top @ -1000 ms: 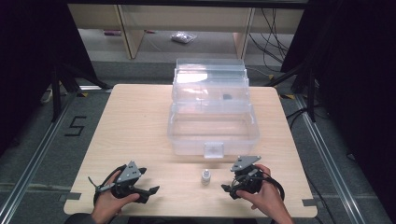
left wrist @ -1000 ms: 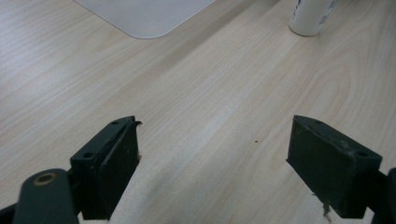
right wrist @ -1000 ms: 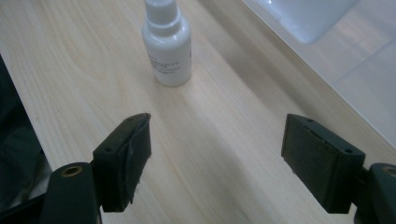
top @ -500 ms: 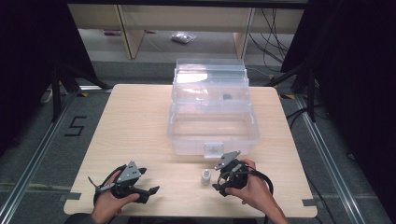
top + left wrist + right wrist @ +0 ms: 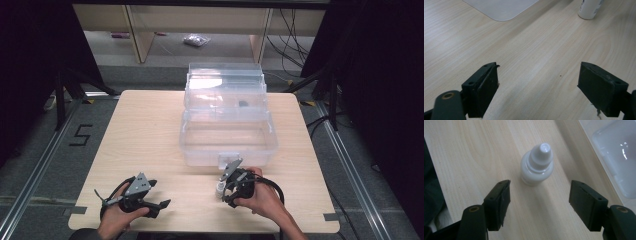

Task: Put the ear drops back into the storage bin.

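Observation:
A small white dropper bottle (image 5: pixel 537 166) stands upright on the wooden table (image 5: pixel 150 130), just in front of the clear plastic box (image 5: pixel 227 135). My right gripper (image 5: pixel 539 192) points at it from close by. Its jaws are open and have just been closing. The bottle stands just beyond their tips, touched by neither pad. From above, the right gripper (image 5: pixel 224 192) sits right beside the bottle (image 5: pixel 219 189). My left gripper (image 5: pixel 159 194) rests near the table's front edge, open with nothing in it. In the left gripper view, the left gripper (image 5: pixel 537 75) faces bare wood, with the bottle (image 5: pixel 589 8) farther off.
The clear box has its lid (image 5: pixel 225 80) folded back and a latch (image 5: pixel 225 160) facing the front. A small dark item (image 5: pixel 243 104) lies in its upper tray. Black frames and cables flank the table. A shelf stands behind it, with a bag (image 5: pixel 196 40) on the floor.
My right gripper has slid left across the table up to the bottle, and its jaws have narrowed. The left gripper has stayed where it was.

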Demonstrator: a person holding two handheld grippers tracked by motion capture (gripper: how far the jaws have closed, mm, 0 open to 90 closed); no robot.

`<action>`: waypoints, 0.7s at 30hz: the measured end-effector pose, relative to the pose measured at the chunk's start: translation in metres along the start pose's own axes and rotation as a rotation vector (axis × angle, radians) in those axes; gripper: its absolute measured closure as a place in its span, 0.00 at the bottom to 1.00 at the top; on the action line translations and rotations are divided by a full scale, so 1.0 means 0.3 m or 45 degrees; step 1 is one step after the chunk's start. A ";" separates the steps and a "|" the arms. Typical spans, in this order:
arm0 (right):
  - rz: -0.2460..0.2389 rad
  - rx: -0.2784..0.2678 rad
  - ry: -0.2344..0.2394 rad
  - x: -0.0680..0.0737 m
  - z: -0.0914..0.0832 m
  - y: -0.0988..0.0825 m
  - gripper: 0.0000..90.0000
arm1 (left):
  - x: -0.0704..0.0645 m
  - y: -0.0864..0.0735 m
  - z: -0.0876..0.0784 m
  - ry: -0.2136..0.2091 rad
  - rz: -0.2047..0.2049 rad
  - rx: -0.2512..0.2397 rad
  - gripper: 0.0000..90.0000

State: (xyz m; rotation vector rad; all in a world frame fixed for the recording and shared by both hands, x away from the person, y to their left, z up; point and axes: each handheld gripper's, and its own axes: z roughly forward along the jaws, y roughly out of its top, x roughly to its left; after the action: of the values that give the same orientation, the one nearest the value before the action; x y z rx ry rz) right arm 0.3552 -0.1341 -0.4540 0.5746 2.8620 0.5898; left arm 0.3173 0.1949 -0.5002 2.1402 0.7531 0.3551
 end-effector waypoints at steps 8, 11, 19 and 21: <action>0.015 0.039 0.037 -0.003 0.024 0.028 0.43 | 0.001 -0.001 0.001 -0.004 0.005 -0.009 0.18; 0.014 0.038 0.064 -0.010 0.032 0.036 0.44 | 0.001 -0.002 0.002 -0.004 0.003 -0.010 0.18; 0.015 0.058 0.074 -0.014 0.051 0.060 0.48 | 0.002 -0.001 0.001 -0.004 0.006 -0.008 0.18; -0.007 0.061 0.082 -0.016 0.057 0.064 0.49 | 0.002 -0.001 0.001 -0.003 0.004 -0.009 0.18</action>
State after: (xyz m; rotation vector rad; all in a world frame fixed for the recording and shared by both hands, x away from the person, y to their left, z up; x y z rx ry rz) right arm 0.3699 -0.1137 -0.4611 0.5646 2.9446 0.5498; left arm 0.3177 0.1953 -0.5007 2.1354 0.7462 0.3563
